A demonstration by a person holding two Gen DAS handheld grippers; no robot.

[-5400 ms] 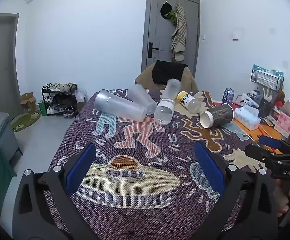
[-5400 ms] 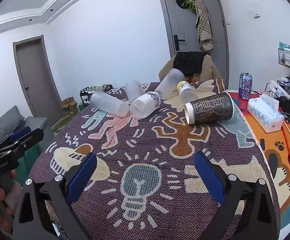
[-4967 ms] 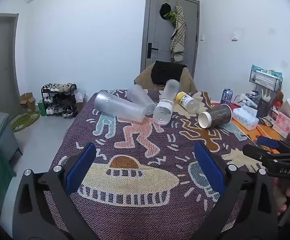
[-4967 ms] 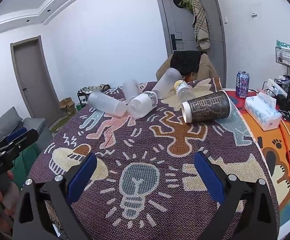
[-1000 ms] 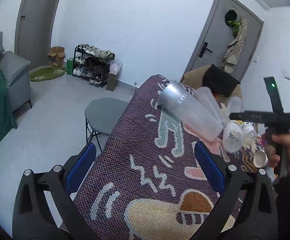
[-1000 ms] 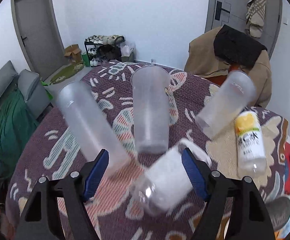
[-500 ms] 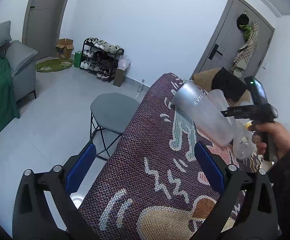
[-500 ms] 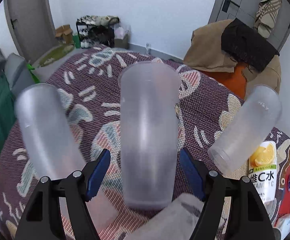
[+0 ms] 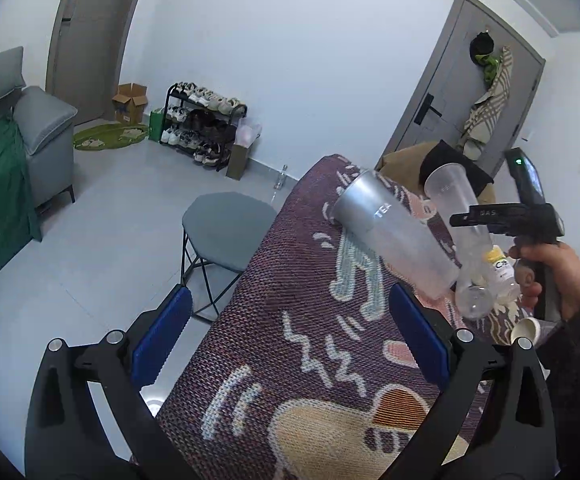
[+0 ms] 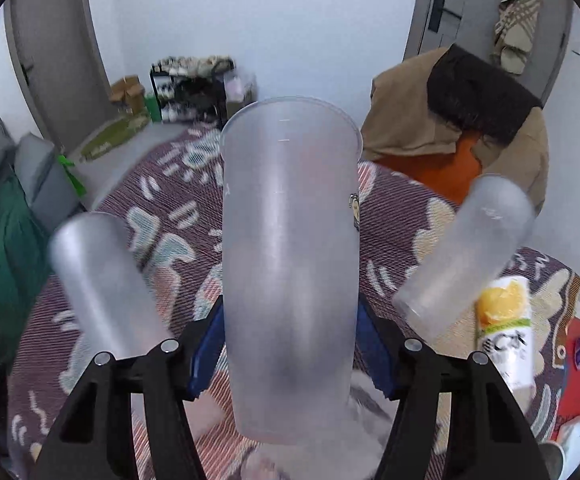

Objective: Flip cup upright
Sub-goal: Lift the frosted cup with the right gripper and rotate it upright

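Note:
My right gripper is shut on a frosted clear plastic cup, its blue pads pressing both sides near the base, mouth pointing away and tilted up off the cloth. In the left wrist view the same cup stands tilted in the right gripper, held by a hand. A second frosted cup lies on its side to the left, also in the left wrist view. A third frosted cup lies to the right. My left gripper is open and empty over the table's left edge.
The table has a purple patterned cloth. A lemon drink bottle and a clear bottle lie near the cups. A grey stool stands by the table's left edge. A chair with brown and black cloth is behind the table.
My right gripper has moved in and closed on the middle frosted cup, and lifted its mouth end off the cloth. My left gripper has stayed open near the table's left edge.

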